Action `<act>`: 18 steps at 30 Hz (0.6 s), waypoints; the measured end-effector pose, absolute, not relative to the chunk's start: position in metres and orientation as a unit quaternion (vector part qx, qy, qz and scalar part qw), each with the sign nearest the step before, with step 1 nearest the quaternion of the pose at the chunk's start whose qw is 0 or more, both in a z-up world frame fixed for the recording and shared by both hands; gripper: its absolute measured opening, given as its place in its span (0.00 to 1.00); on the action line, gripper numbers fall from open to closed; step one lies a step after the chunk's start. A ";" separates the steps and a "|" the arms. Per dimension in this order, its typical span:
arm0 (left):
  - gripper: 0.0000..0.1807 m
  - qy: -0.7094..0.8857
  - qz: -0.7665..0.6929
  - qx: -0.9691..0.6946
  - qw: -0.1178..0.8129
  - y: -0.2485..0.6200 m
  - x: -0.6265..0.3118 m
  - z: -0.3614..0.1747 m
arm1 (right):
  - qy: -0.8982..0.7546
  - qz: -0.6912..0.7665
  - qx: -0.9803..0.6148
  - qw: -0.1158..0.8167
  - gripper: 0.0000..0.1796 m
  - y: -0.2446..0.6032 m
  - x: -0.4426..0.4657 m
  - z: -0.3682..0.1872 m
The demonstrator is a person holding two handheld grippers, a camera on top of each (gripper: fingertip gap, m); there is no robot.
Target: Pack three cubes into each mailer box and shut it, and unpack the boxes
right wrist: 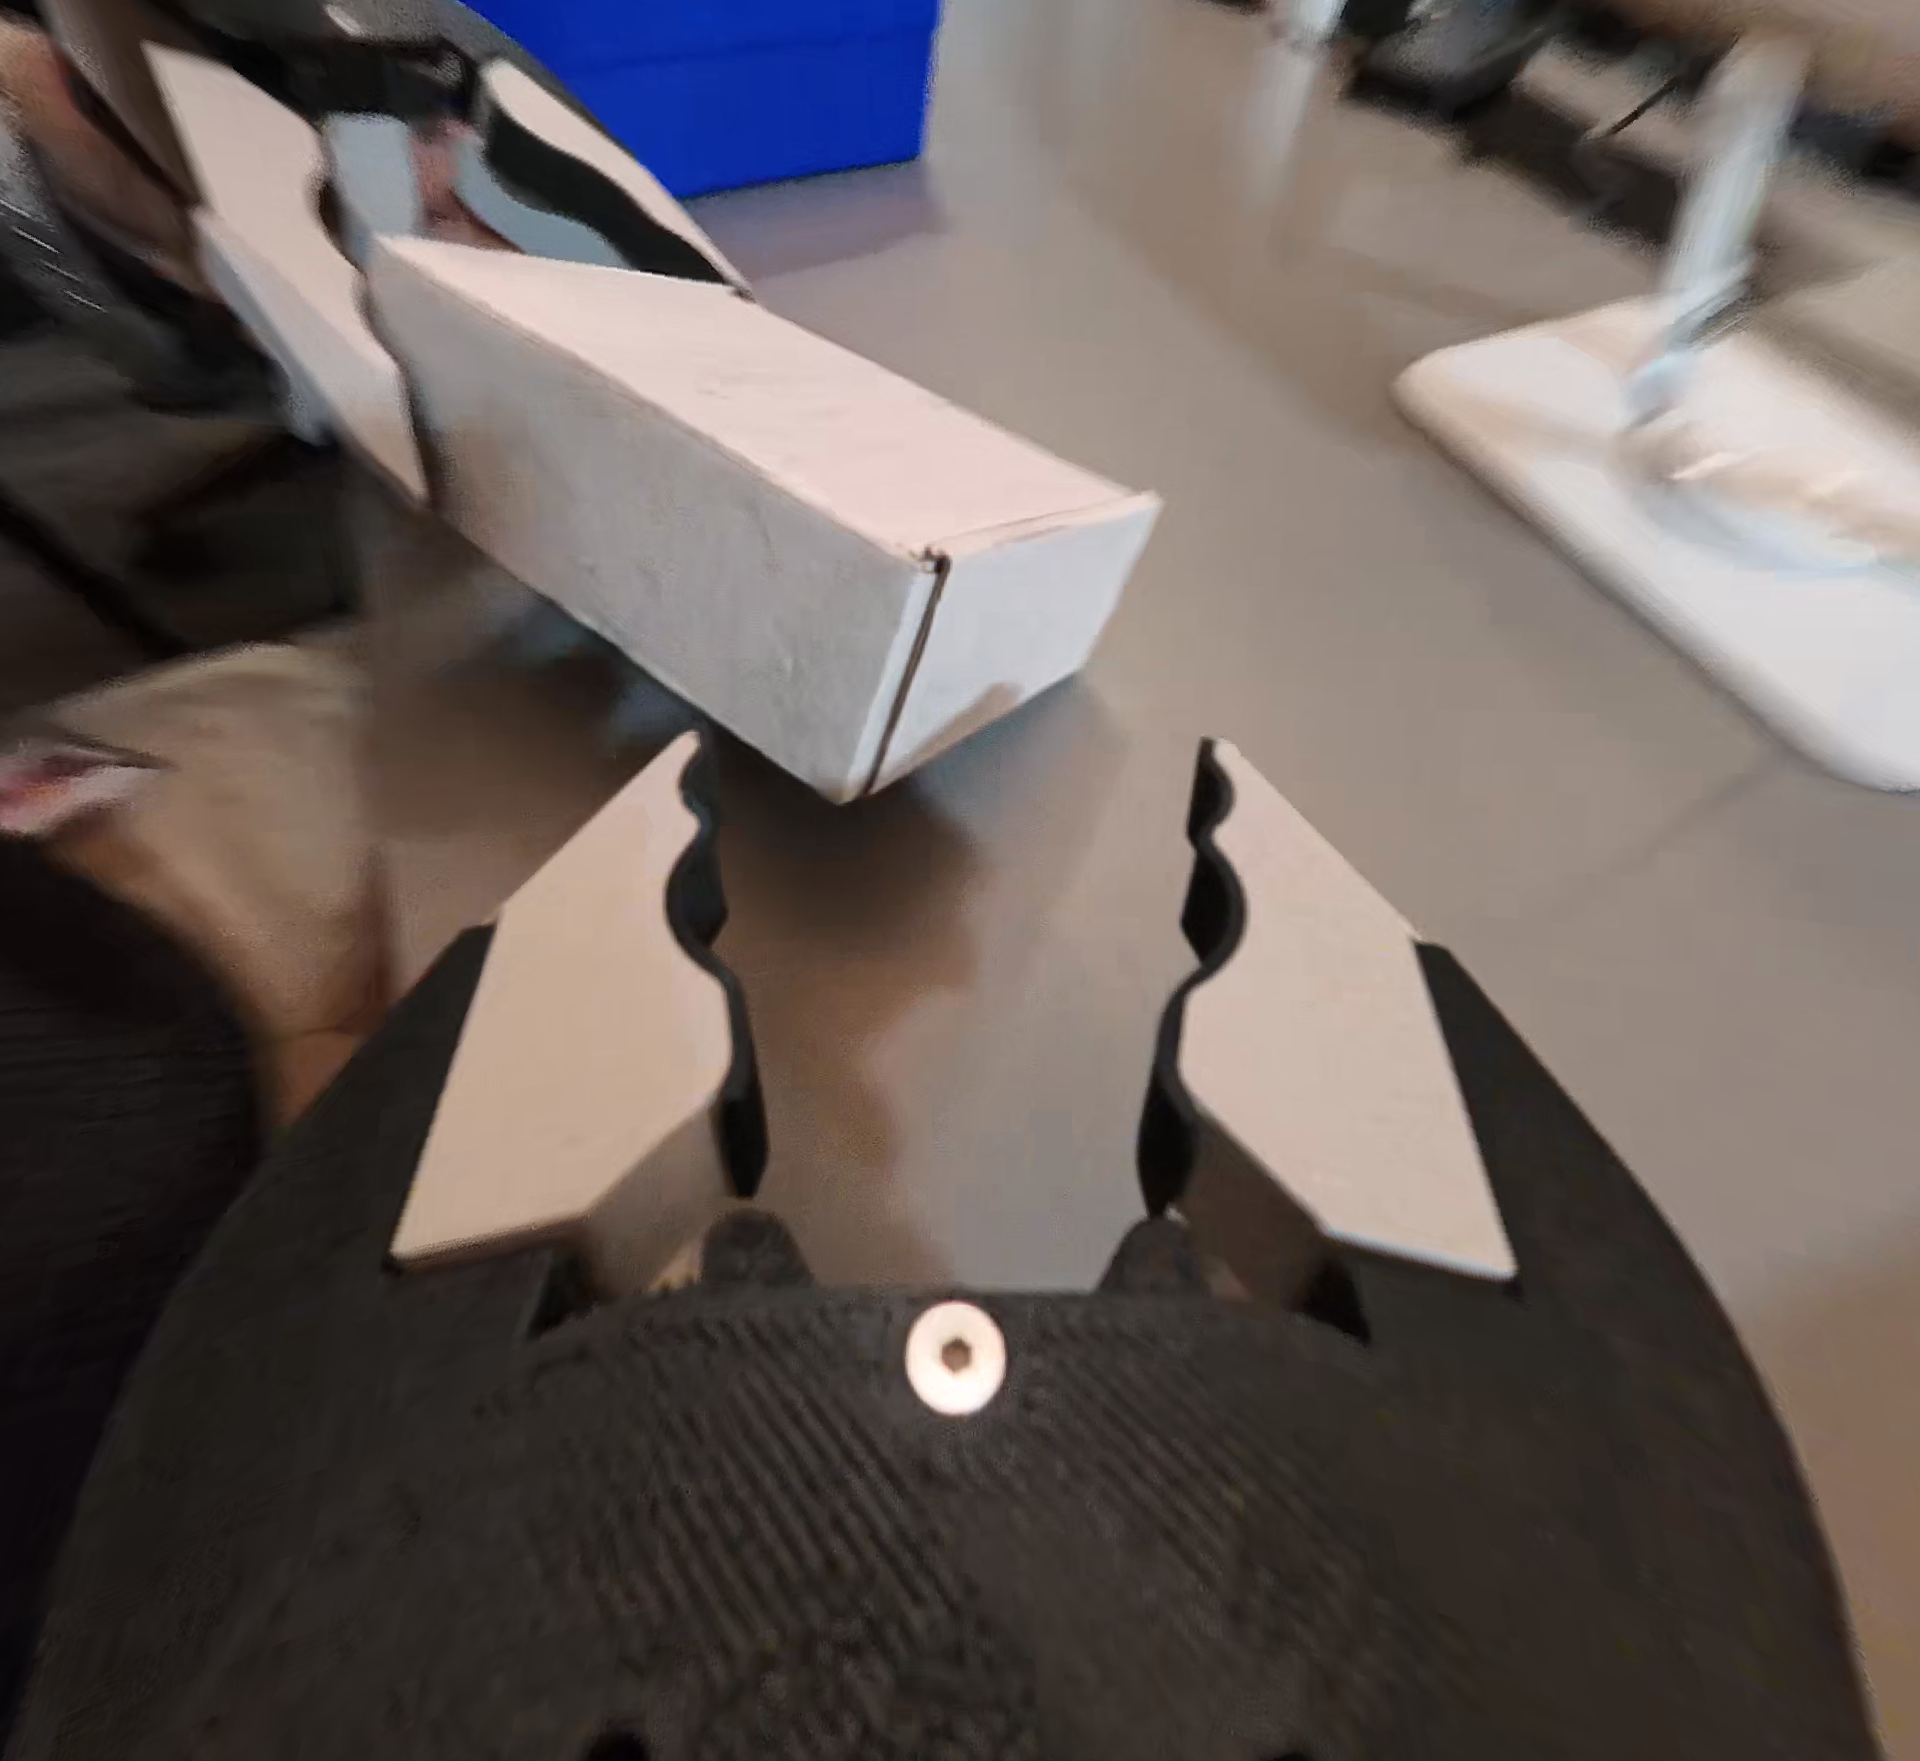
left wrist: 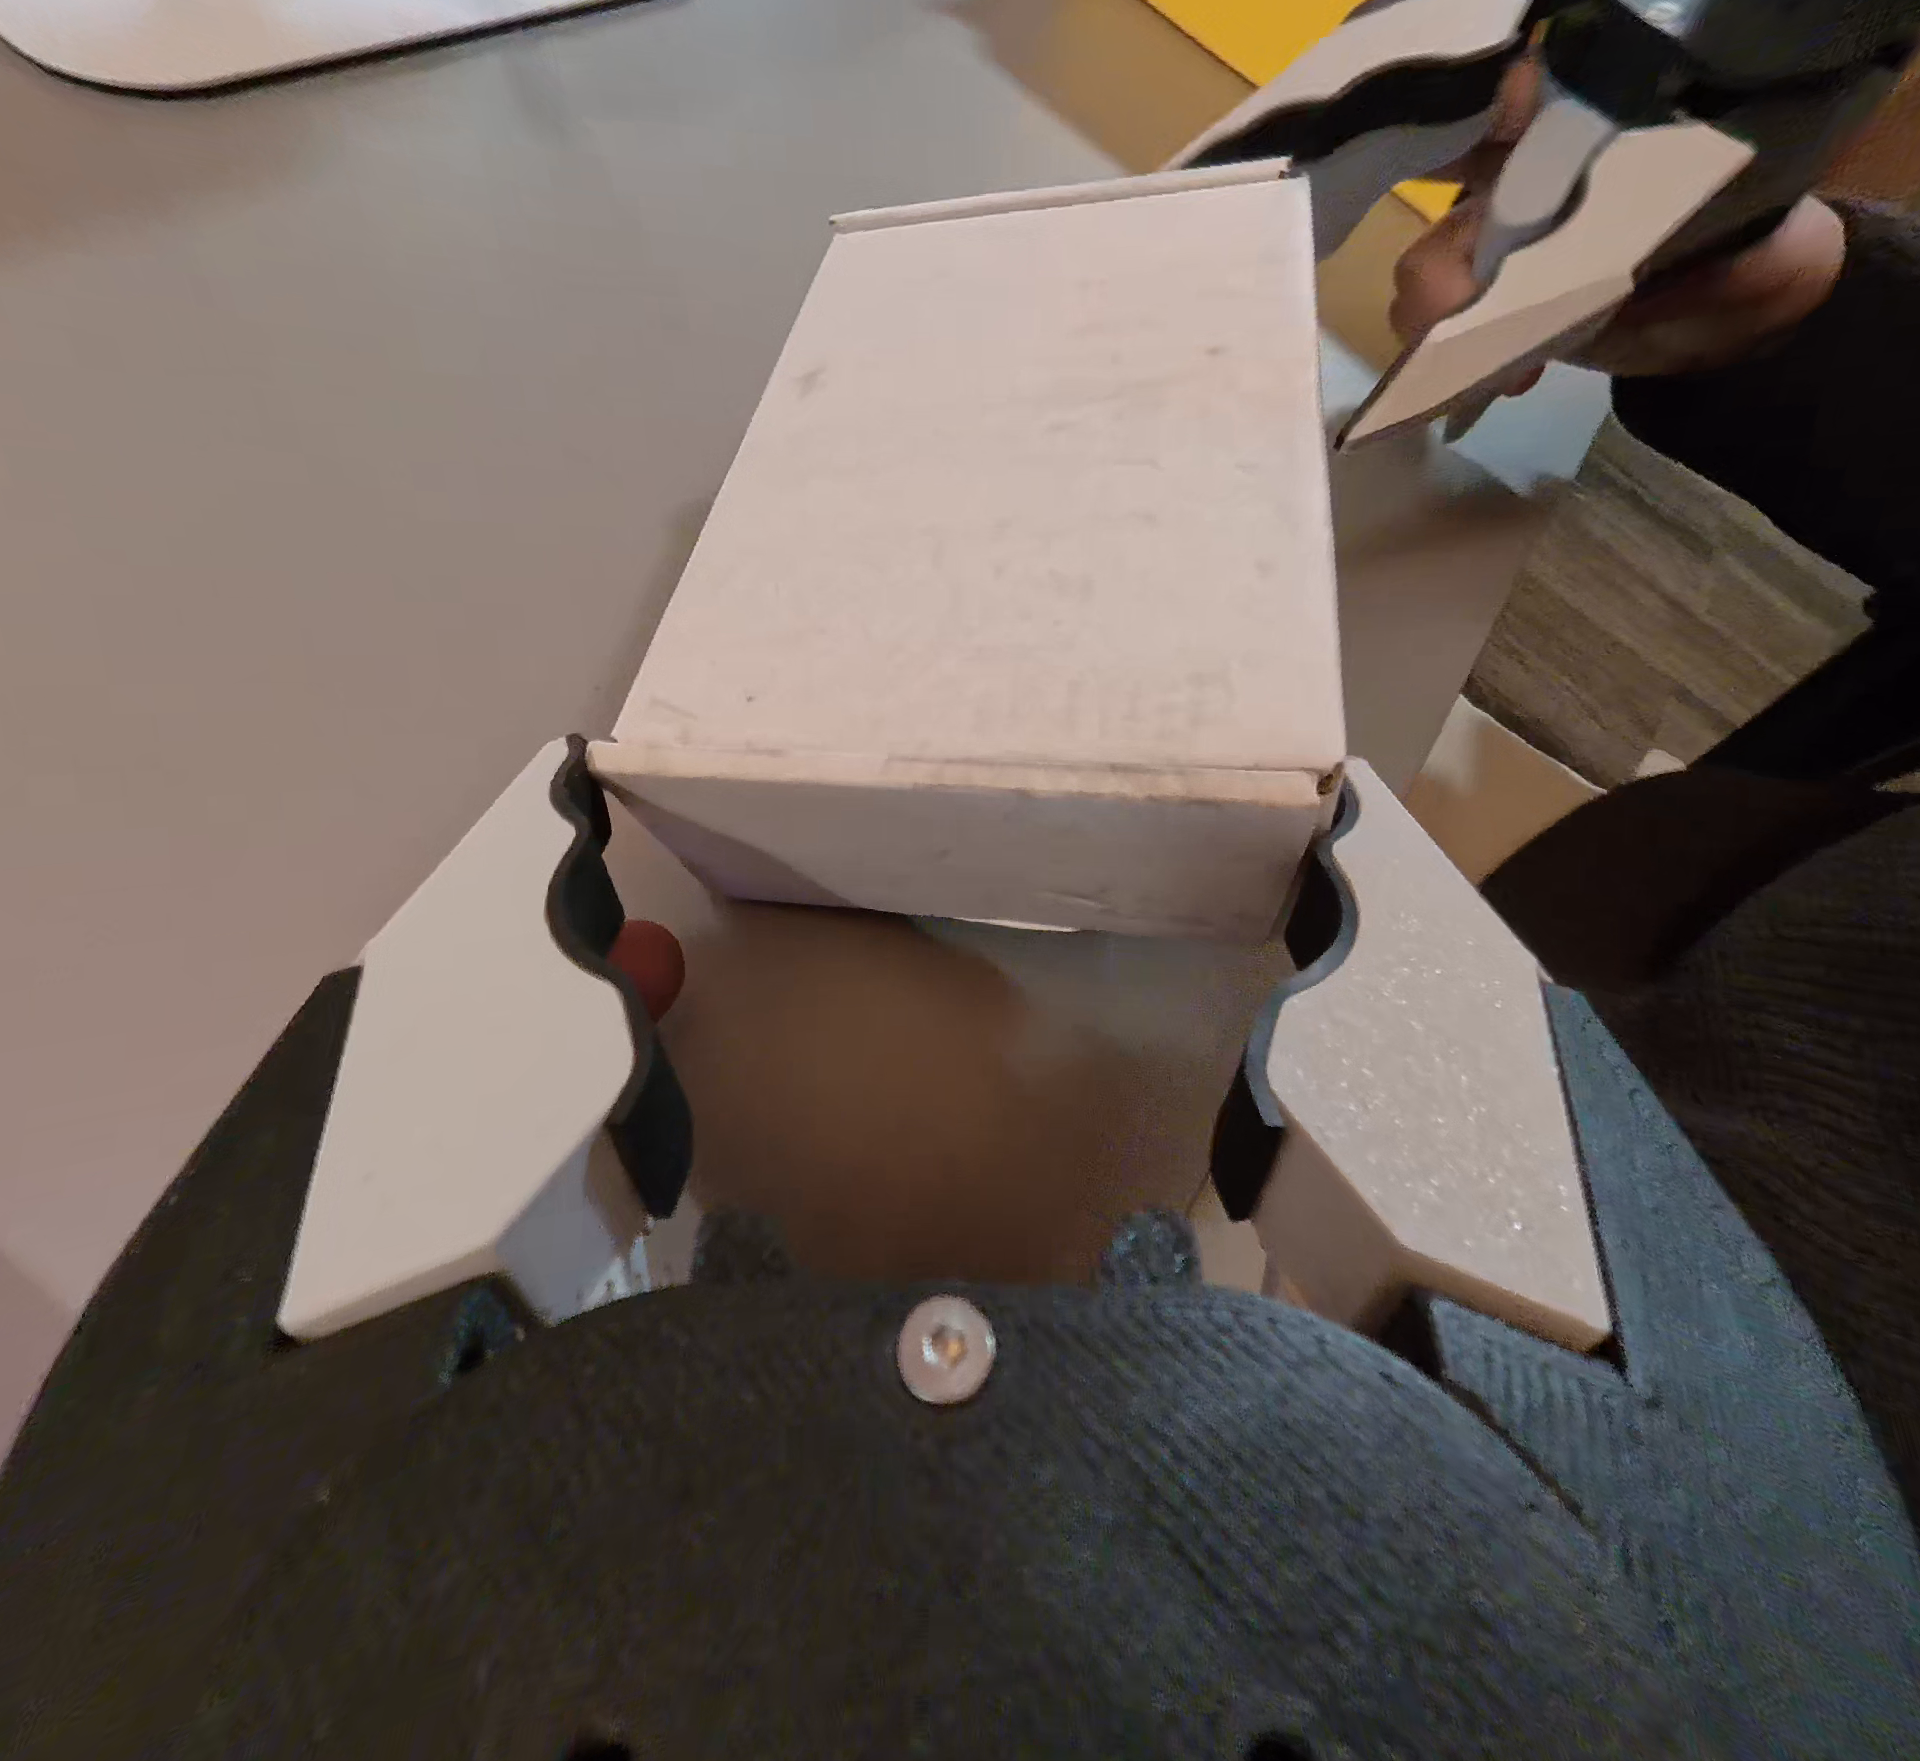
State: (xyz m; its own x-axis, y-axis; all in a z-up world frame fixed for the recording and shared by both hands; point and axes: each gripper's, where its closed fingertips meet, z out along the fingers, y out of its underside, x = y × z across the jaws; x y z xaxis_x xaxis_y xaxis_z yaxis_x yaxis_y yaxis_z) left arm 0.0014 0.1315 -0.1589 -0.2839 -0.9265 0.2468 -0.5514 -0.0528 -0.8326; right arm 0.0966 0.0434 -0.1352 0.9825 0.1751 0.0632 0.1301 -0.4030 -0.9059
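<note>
Left gripper (left wrist: 961, 781): jaws clamp the near end of the closed white mailer box (left wrist: 997, 506), raised, probably clear of the grey table (left wrist: 312, 464). Right gripper (right wrist: 951, 755): jaws open, empty, just beside the box's far corner. Cardboard appears light, crushable; hold across the end walls.

Right gripper (right wrist: 951, 755) open, empty, above grey desk (right wrist: 1299, 485). Left gripper (right wrist: 384, 257) clamps closed white mailer box (right wrist: 727, 506), tilted, far corner touching desk. Blue bin (right wrist: 727, 7) behind.

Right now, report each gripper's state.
Left gripper: shut on the white mailer box, gripping its near end.
Right gripper: open, holding nothing, just short of the box.
</note>
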 end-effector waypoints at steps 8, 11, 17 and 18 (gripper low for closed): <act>0.72 0.624 -0.442 -0.597 0.240 0.129 0.020 -0.153 | -0.311 -0.319 -0.728 0.522 0.48 0.051 0.061 -0.114; 0.72 0.628 -0.435 -0.582 0.278 0.122 0.027 -0.143 | -0.393 -0.448 -0.650 0.472 0.48 0.055 0.050 -0.116; 0.72 0.659 -0.429 -0.548 0.285 0.089 0.035 -0.140 | -0.402 -0.499 -0.661 0.390 0.37 0.056 0.066 -0.137; 0.72 0.668 -0.433 -0.538 0.277 0.080 0.035 -0.141 | -0.401 -0.498 -0.665 0.386 0.36 0.055 0.069 -0.137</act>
State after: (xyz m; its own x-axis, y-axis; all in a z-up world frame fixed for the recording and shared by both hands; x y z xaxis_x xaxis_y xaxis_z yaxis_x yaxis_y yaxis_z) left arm 0.0348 0.0803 -0.1407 -0.2676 -0.9588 0.0954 -0.4798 0.0468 -0.8761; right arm 0.0685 0.0545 -0.1374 0.1809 0.1492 0.9721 0.9179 -0.3805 -0.1124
